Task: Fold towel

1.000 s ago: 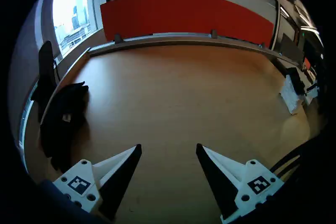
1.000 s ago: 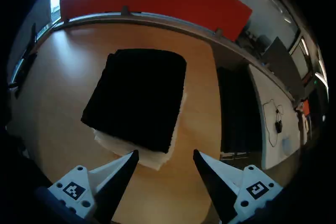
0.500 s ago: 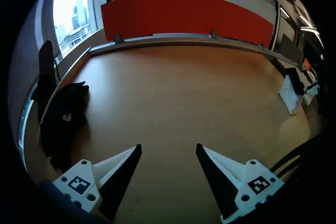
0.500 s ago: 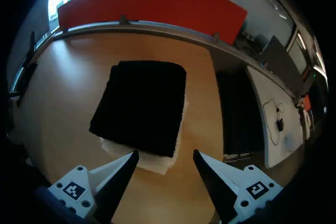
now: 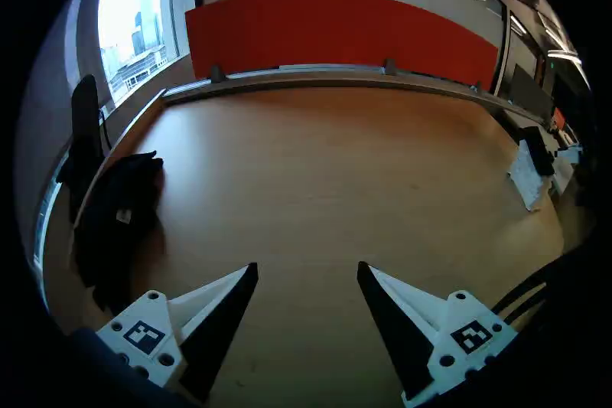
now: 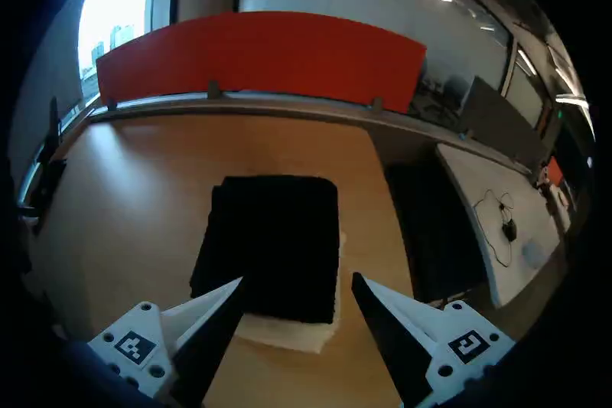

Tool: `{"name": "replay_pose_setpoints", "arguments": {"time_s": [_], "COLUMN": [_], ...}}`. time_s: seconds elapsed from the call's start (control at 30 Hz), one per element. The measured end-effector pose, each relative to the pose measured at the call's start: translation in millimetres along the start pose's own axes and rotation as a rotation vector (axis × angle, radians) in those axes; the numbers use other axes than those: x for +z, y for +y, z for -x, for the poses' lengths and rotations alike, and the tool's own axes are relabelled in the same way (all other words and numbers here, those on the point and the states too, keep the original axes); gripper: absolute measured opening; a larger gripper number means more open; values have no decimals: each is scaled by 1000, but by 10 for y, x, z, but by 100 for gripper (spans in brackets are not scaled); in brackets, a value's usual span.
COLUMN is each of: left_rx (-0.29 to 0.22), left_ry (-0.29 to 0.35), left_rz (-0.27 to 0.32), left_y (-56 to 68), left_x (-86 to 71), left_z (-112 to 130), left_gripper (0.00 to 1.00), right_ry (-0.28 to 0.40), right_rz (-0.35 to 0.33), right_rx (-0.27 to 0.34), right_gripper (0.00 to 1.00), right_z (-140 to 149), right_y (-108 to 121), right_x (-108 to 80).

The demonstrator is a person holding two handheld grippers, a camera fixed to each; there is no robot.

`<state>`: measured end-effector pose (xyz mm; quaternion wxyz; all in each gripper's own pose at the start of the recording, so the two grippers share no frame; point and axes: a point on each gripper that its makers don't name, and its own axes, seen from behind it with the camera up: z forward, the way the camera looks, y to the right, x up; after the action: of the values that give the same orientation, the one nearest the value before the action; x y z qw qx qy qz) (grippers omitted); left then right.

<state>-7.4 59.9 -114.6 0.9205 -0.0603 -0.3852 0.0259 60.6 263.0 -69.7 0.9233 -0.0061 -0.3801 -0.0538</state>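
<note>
- The left gripper (image 5: 306,266) is seen with its two fingers spread wide apart; nothing is held between them, and only the bare wooden table (image 5: 329,178) lies ahead of the tips.
- To the left of this gripper, at the table's edge, a crumpled dark garment (image 5: 115,217) is lying, and a dark chair (image 5: 83,128) is standing just beyond it.
- Far ahead of the left gripper, a red partition (image 5: 344,25) is set along the table's far edge, with a bright window (image 5: 134,25) to the left of it.
- Far off to the right of the left gripper, near the table's edge, a small pale stack (image 5: 528,178) with something dark on top is made out; it is too small for its kind to be told.
- The right gripper (image 6: 297,278) is likewise held open, with no object pressed by either finger.
- A folded black towel (image 6: 275,243) is placed directly ahead of the right gripper, its near edge lying between the two fingertips and partly covered by the left fingertip.
- The black towel is stacked on a folded white towel (image 6: 306,331), whose near and right edges show from beneath it, between the fingers.
- Both towels are resting flat on the table (image 6: 130,194).
- To the right of the right gripper, across a dark gap, a white desk (image 6: 489,255) with a thin cable (image 6: 501,220) on it is seen.
</note>
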Motion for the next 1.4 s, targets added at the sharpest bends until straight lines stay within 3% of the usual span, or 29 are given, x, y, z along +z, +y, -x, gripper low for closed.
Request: {"name": "replay_pose_setpoints", "arguments": {"time_s": [0.5,0.9,1.2,1.4], "left_rx": [-10,-26,-41,-59], "left_ry": [17,48,107,199], "left_rz": [-7,1,-3,-15], "left_y": [-13,5,-20,-93], "left_x": [-27,-32,-47,-106], "left_z": [-68,-200,-390,-680], "left_gripper": [97,97,97,97], "right_ry": [235,434,496,529], "right_rz": [34,87,129,127], "right_rx": [105,92,84,91], "right_gripper": [100,100,100,100], "right_z": [-472,-949,-1066,-1180], "right_y": [-155,-253,-328,-459], "right_x": [-83,-371,-424,-460]}}
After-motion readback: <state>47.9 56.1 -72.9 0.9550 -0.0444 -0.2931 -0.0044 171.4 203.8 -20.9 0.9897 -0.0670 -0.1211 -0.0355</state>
